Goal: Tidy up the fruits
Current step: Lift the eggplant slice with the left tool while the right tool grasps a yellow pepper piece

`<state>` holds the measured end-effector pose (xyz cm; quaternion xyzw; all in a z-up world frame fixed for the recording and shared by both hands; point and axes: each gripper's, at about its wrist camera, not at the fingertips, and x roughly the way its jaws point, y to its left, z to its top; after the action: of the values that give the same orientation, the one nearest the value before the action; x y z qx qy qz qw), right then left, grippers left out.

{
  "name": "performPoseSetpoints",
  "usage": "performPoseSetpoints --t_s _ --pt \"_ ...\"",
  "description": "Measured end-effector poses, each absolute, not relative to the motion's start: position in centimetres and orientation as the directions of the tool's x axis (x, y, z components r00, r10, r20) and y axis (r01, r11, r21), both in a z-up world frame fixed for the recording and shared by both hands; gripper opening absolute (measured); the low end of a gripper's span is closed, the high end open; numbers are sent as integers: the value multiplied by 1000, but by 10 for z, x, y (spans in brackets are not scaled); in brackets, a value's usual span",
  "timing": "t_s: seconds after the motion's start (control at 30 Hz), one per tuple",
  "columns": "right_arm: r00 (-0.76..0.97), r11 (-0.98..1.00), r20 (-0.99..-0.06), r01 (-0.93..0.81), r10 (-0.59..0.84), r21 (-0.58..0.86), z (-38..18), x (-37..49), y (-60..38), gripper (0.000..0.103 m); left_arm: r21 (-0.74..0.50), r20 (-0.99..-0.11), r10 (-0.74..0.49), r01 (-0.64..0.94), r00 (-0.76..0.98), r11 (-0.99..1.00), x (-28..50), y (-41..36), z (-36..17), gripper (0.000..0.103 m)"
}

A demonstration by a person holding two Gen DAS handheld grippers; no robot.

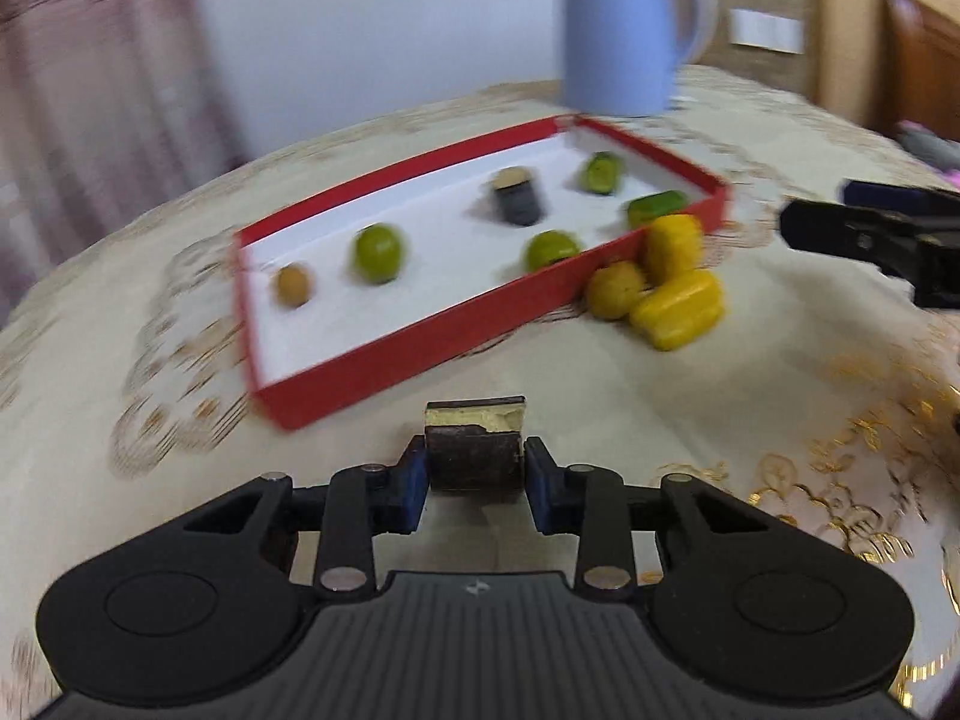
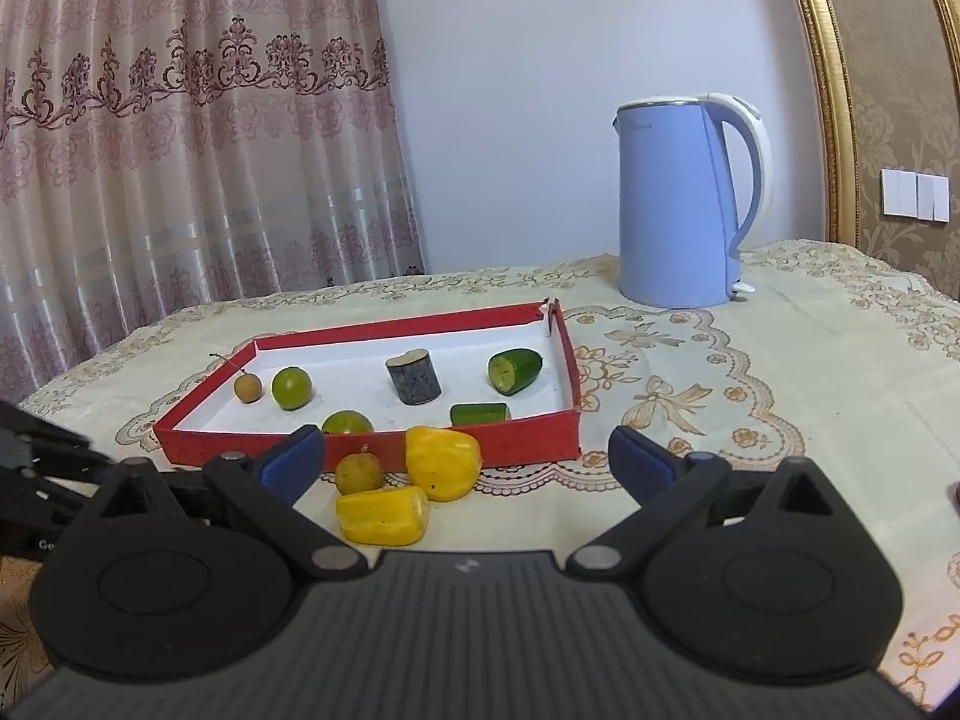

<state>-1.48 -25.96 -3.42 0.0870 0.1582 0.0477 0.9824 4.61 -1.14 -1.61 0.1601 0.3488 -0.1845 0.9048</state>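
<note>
My left gripper [image 1: 476,468] is shut on a dark sugarcane piece [image 1: 474,450] with a pale cut end, held just above the tablecloth in front of the red tray [image 1: 420,348]. Inside the tray [image 2: 528,441] lie a longan [image 2: 247,387], two green limes [image 2: 291,387], another sugarcane piece [image 2: 414,378] and two cucumber pieces [image 2: 515,370]. Against the tray's front wall sit two yellow pepper chunks [image 2: 442,462] and a small round yellow fruit [image 2: 359,473]. My right gripper [image 2: 465,444] stands open just before these, nothing between its fingers.
A light blue kettle [image 2: 678,204] stands at the back right of the table, behind the tray. A patterned cream tablecloth [image 2: 750,480] covers the table. A curtain [image 2: 180,150] hangs behind at the left. The left wrist view is motion-blurred.
</note>
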Motion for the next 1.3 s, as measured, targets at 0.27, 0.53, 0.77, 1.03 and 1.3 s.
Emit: performPoseSetpoints --t_s 0.27,0.53,0.77,1.03,1.3 --pt "948 985 -293 -80 123 155 -31 -21 -254 103 71 -671 -162 280 724 957 61 -13 -27 49" --pt "947 983 -297 -77 124 165 -32 -21 -256 103 50 -645 -134 216 752 975 66 -10 -27 60" --pt "945 984 -301 -87 131 155 -33 -21 -253 103 -18 -659 -161 198 735 980 73 -5 -30 32" --pt "929 992 -352 -81 111 99 -37 -13 -248 101 -36 -589 -121 124 799 992 59 0 -23 32" --pt "897 987 -413 -159 155 25 -41 -4 -225 88 15 -559 -85 113 825 994 49 -7 -18 32"
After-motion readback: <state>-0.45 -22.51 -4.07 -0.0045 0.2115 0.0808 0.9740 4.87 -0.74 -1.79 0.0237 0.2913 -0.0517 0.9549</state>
